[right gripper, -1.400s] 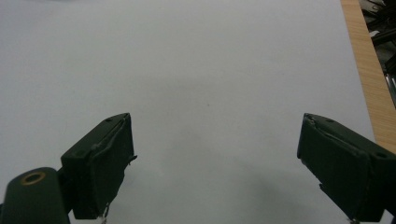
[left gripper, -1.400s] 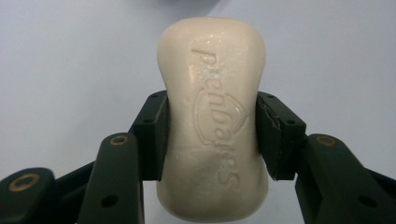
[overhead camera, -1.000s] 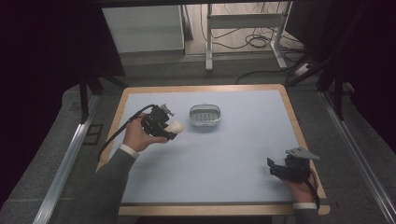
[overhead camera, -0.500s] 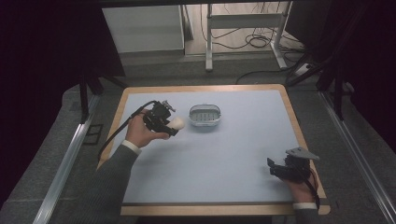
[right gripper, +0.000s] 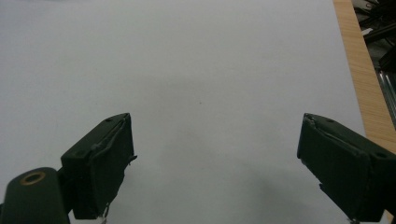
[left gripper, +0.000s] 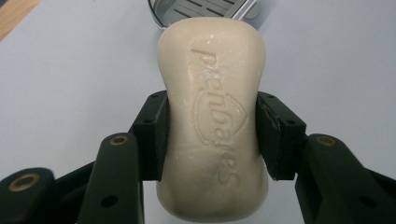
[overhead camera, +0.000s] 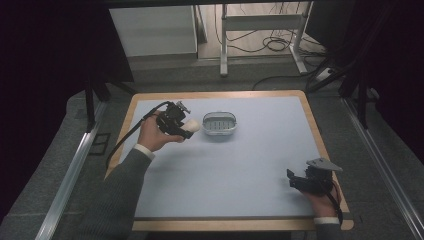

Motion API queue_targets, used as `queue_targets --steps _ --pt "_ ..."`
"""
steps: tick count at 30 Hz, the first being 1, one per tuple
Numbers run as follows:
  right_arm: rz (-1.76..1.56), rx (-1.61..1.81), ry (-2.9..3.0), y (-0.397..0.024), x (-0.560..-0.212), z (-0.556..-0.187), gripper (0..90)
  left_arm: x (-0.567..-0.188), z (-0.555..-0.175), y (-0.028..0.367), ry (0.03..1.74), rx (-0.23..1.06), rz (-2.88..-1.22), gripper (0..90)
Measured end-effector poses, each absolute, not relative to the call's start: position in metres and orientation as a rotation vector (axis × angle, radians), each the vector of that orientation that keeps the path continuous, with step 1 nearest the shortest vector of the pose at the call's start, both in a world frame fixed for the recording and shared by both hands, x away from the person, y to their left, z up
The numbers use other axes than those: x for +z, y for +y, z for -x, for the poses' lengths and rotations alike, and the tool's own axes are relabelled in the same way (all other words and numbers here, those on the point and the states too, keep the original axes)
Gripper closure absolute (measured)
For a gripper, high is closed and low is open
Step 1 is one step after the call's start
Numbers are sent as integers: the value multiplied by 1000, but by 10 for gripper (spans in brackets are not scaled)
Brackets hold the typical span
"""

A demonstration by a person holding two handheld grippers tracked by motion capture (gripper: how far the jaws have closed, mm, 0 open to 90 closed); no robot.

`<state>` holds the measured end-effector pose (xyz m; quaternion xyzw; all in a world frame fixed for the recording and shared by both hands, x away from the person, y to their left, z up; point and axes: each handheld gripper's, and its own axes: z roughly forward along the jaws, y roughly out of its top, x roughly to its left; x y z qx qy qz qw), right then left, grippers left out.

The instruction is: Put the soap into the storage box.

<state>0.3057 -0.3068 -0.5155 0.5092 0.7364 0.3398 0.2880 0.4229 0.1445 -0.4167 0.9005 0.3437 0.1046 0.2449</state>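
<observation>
over the far-left part of the mat, my left gripper [overhead camera: 186,128] pinches the soap [overhead camera: 191,126] across its narrow waist. left gripper view confirms it: both pads press the flanks of the soap [left gripper: 212,112], embossed face up, long axis pointing ahead along the jaws. the bar is off the table, carried, not resting.

change since a second ago: the left hand has crept a little toward the soap dish [overhead camera: 219,123]. earlier high views had the soap a clear gap short of the dish; now its far end sits just beside the near-left rim. grip looks unchanged, no slip that i can see. in the left gripper view the slotted dish [left gripper: 205,10] peeks out just beyond the bar's far end, so the approach line looks good.

right gripper [overhead camera: 300,180] rests at the near-right corner of the table [overhead camera: 310,107], same place as before, jaws spread wide over bare mat with nothing between them.

reading: transport leg is nearly done. bar is not yet over the dish, so a short push forward is left, then a lowering and release. soap looks slick and waisted; i judge it could squirt out of the pads if tilted, so keep it level. the dish looks light and may skid if the bar nudges its rim on the way in.
</observation>
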Motion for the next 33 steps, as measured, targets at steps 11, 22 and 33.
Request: queue_targets --steps 11,22,33 --pt "-1361 906 1964 -307 -515 -306 105 -418 -433 141 927 282 -2471 496" --pt "-1364 904 1960 -309 -515 -306 105 -416 -442 127 893 272 -2471 496" --pt "-1366 903 1963 -308 -516 -306 105 -419 -448 125 900 266 -2473 496"
